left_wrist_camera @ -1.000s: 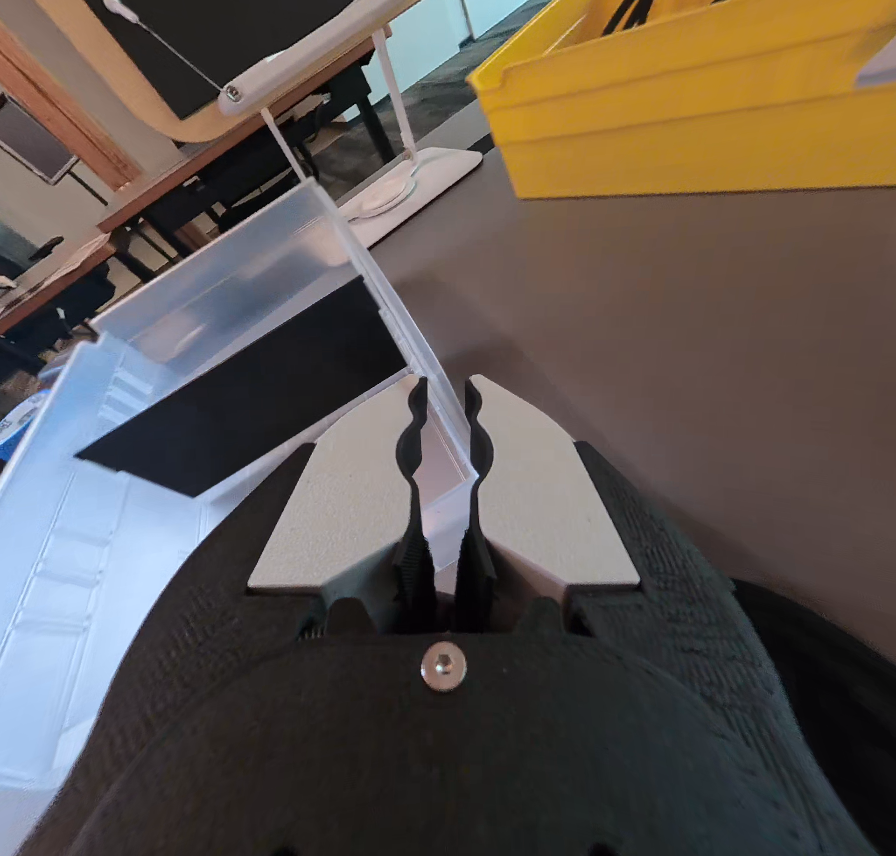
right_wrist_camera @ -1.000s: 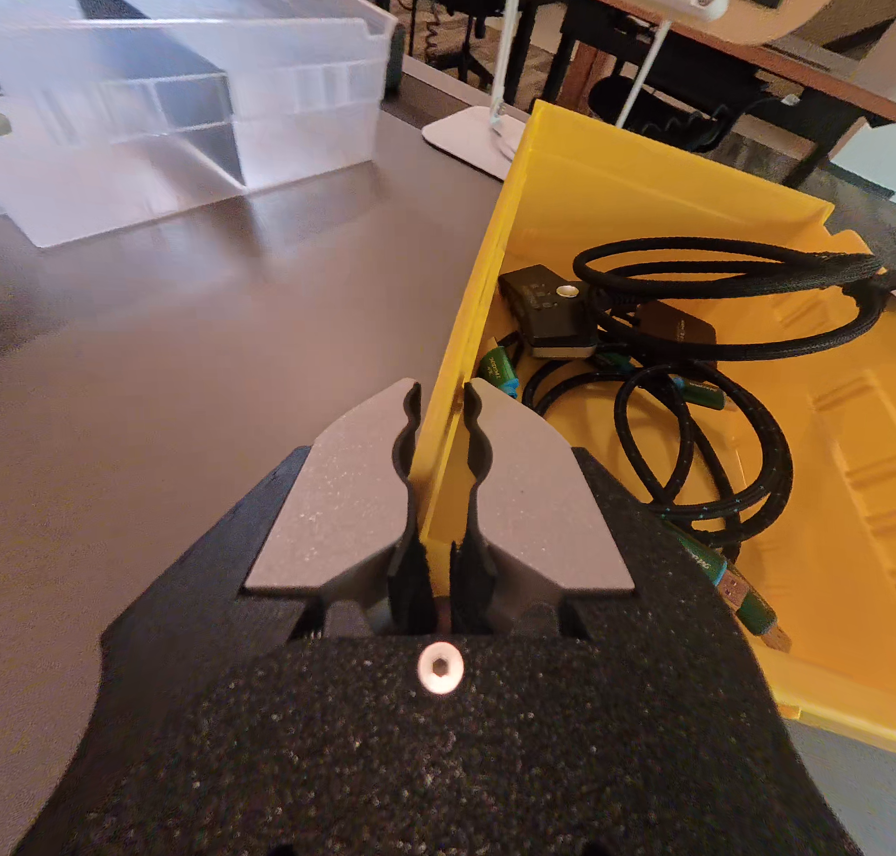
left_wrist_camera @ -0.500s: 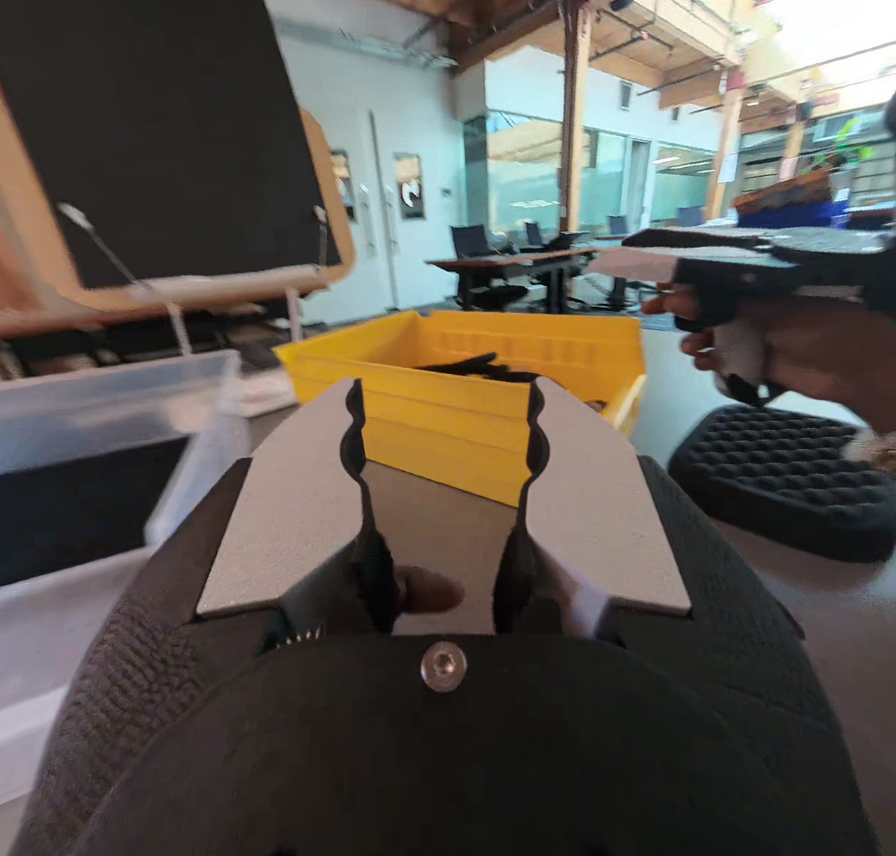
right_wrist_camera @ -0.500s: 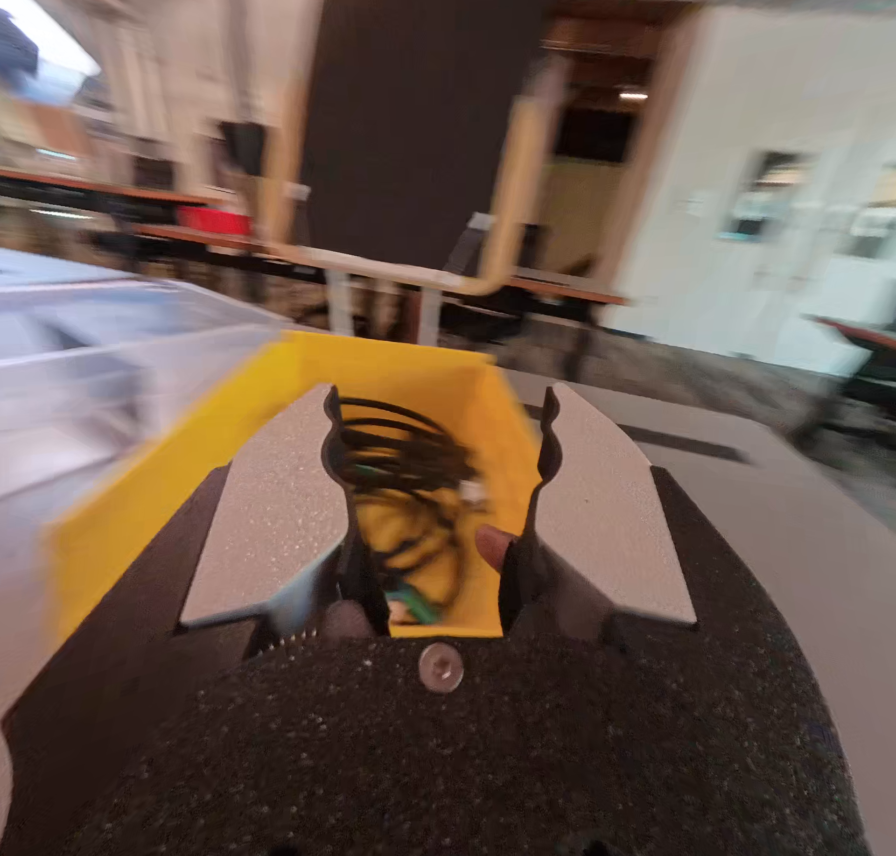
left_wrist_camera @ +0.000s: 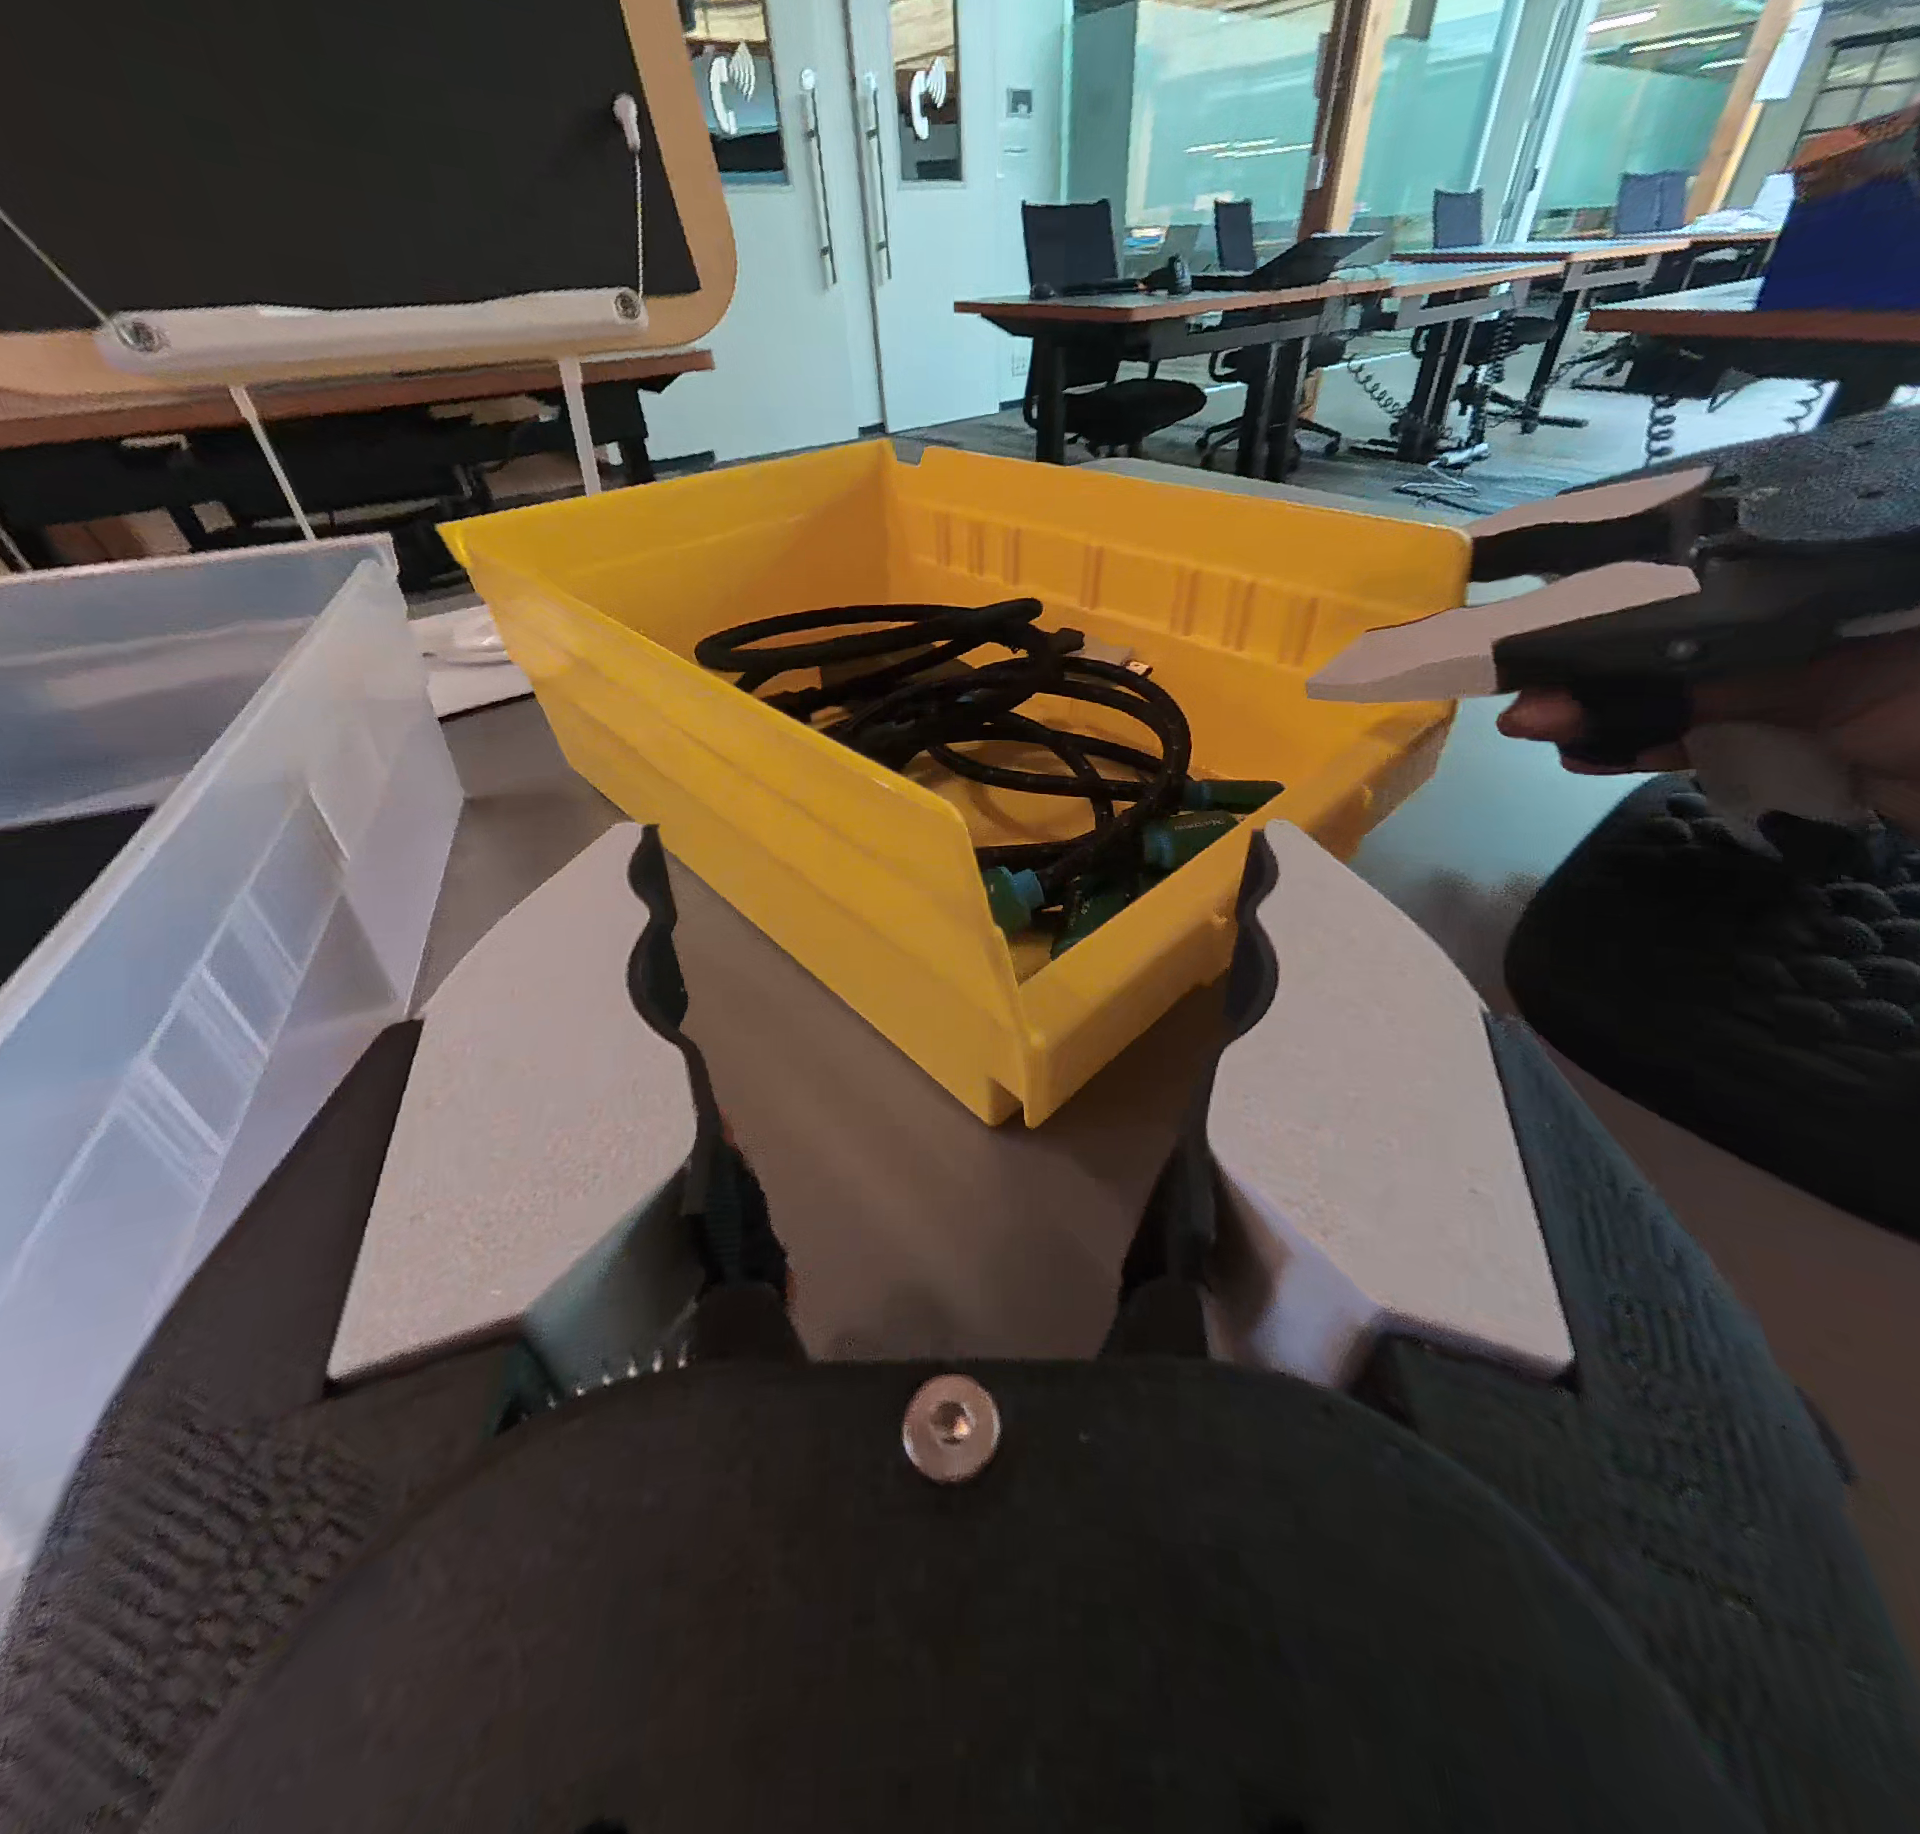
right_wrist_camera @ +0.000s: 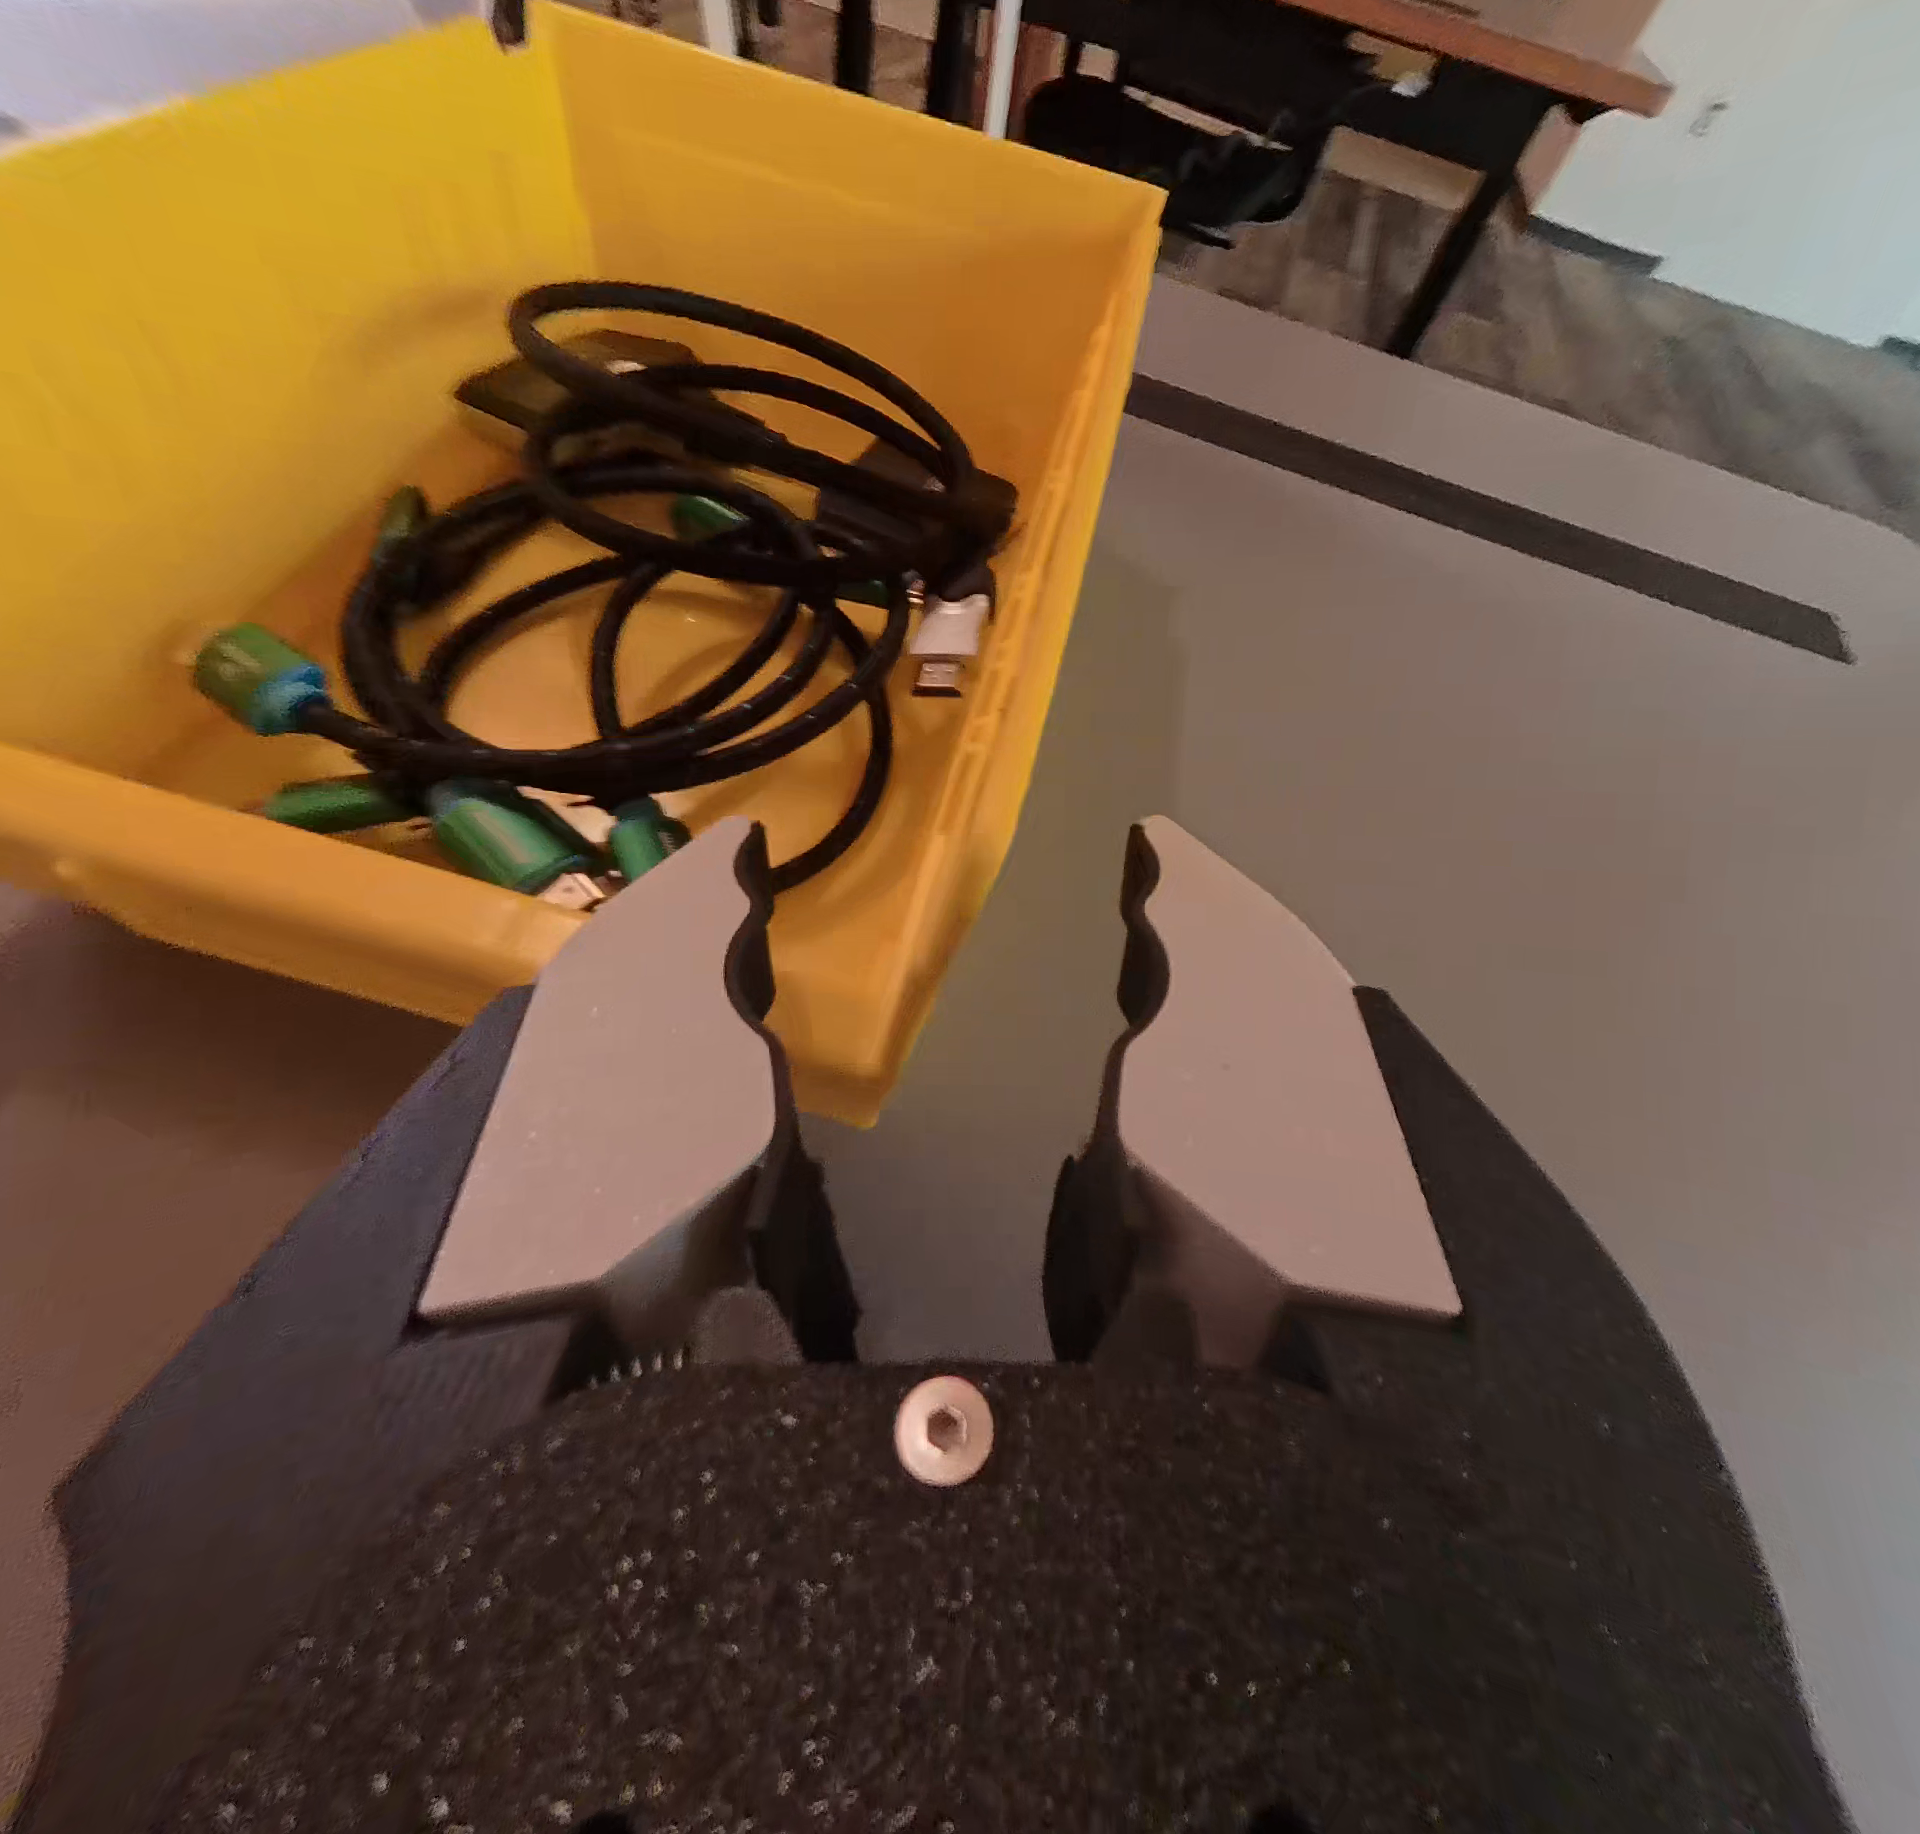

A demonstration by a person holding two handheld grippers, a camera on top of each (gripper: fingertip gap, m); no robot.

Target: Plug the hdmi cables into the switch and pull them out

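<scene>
- While both sets of jaws were nearly shut a second ago, pinching the bin walls, they now stand wide apart and hold nothing: the left gripper (left_wrist_camera: 945, 943) hangs just short of the yellow bin's (left_wrist_camera: 831, 849) near corner, over the counter (left_wrist_camera: 935, 1192).
- Beside that bin's near right corner, the right gripper (right_wrist_camera: 940, 937) also hangs empty; before, it clamped the yellow rim.
- Letting go means, by my judgement, that bin placing is over and reaching for the cables can begin; nothing is plugged yet.
- Inside the bin lie the hdmi cables (right_wrist_camera: 665, 558), black braided coils with green plug ends toward the near wall and one silver plug by the right wall.
- Toward the bin's far side, partly under the coils, sits the switch (right_wrist_camera: 540, 402), a small black box; its ports are hidden.
- Left of the bin stands a clear plastic bin (left_wrist_camera: 208, 849), which the left jaws gripped a second ago.
- Right of the bin, in the left wrist view, a dark padded cushion (left_wrist_camera: 1714, 974) rests on the counter.
</scene>
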